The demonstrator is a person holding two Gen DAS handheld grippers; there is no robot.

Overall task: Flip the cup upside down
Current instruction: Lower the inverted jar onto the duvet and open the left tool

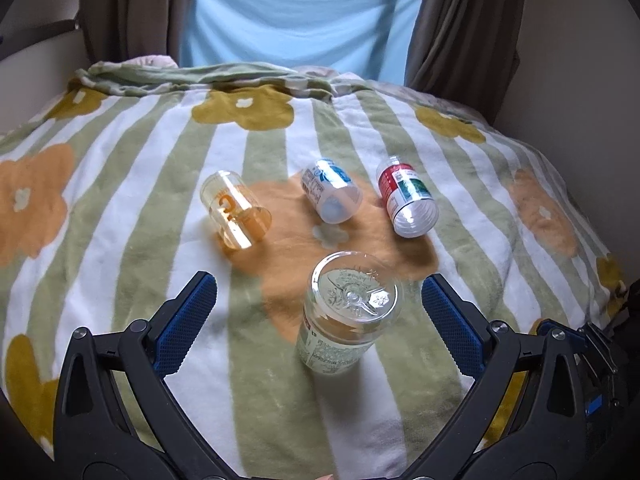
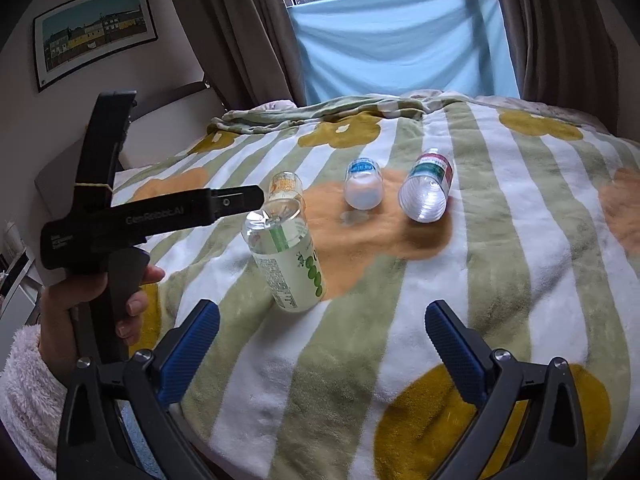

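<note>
Striped blanket (image 1: 120, 208) bears green-labelled cup (image 1: 344, 320) inverted between spread left gripper (image 1: 316, 320).

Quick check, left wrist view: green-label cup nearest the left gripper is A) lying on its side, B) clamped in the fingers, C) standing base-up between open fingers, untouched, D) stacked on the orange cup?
C: the green-label cup stands with its clear base facing up on the blanket, and the left gripper has its blue pads spread wide on either side without touching it.
</note>
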